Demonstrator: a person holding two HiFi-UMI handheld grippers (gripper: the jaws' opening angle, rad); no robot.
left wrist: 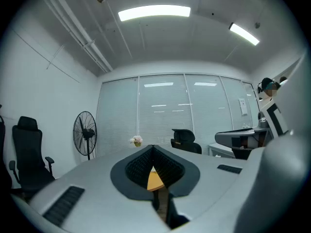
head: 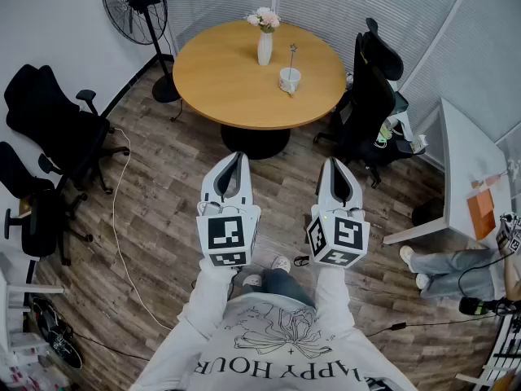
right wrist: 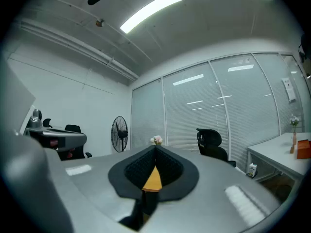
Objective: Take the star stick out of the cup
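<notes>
A white cup [head: 290, 78] stands on the round wooden table [head: 236, 84], right of its middle, and the thin star stick [head: 293, 53] rises out of it. Both grippers hang over the wood floor well short of the table. My left gripper [head: 236, 155] and my right gripper [head: 336, 161] are side by side, each shut with its tips touching and nothing held. In the left gripper view a sliver of the table [left wrist: 154, 180] shows under the jaws; the right gripper view shows the same table [right wrist: 153, 179]. Cup and stick are hidden in both.
A white vase of flowers [head: 264, 42] stands left of the cup. A black floor fan [head: 134, 2] is at the back left. Black office chairs [head: 50, 125] stand left and another chair [head: 371, 96] right of the table. A white desk [head: 468, 169] and a seated person's legs [head: 440, 269] are at right.
</notes>
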